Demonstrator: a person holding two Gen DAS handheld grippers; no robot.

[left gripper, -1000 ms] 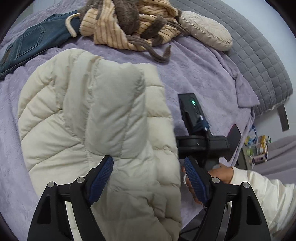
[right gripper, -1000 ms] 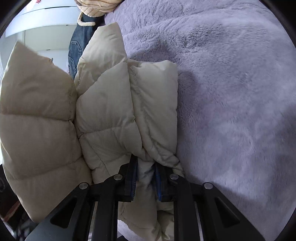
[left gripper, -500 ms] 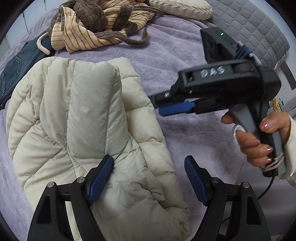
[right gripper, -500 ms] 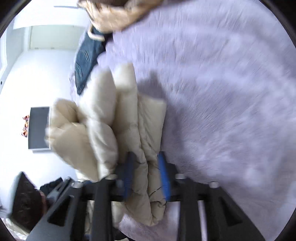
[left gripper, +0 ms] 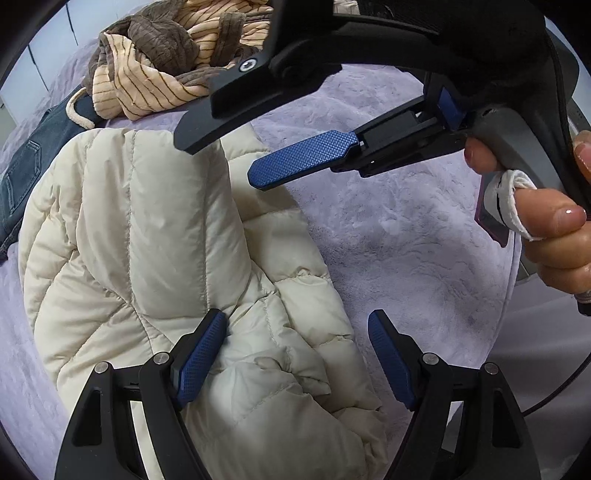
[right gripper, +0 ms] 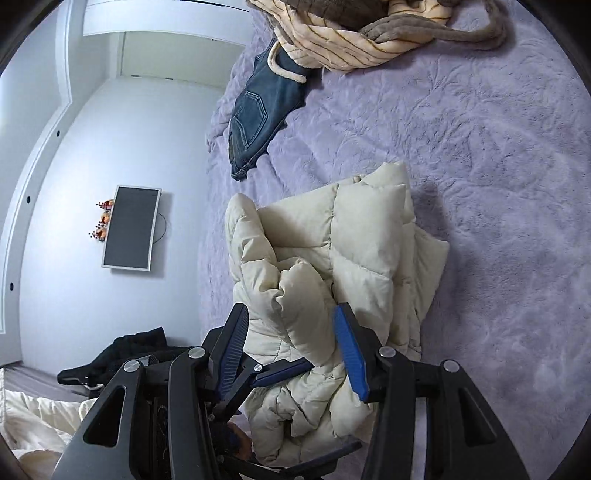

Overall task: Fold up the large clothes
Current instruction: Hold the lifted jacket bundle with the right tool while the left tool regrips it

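Cream puffer jacket point(left gripper: 155, 258) is lying bunched and partly folded on the purple bed cover point(left gripper: 406, 240), and your left gripper point(left gripper: 295, 363) is hanging over its lower edge with jaws spread wide, gripping nothing. Your right gripper point(right gripper: 291, 350) is opening its jaws above the jacket, nothing pinched between them, with your right hand point(left gripper: 554, 236) wrapping its handle. Farther up the bed, jeans point(right gripper: 258, 110) and a striped garment point(left gripper: 155, 66) are lying in a heap.

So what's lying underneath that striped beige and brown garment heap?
Blue denim jeans poke out from beneath the striped heap, on the fuzzy lavender blanket. Their upper part is covered.
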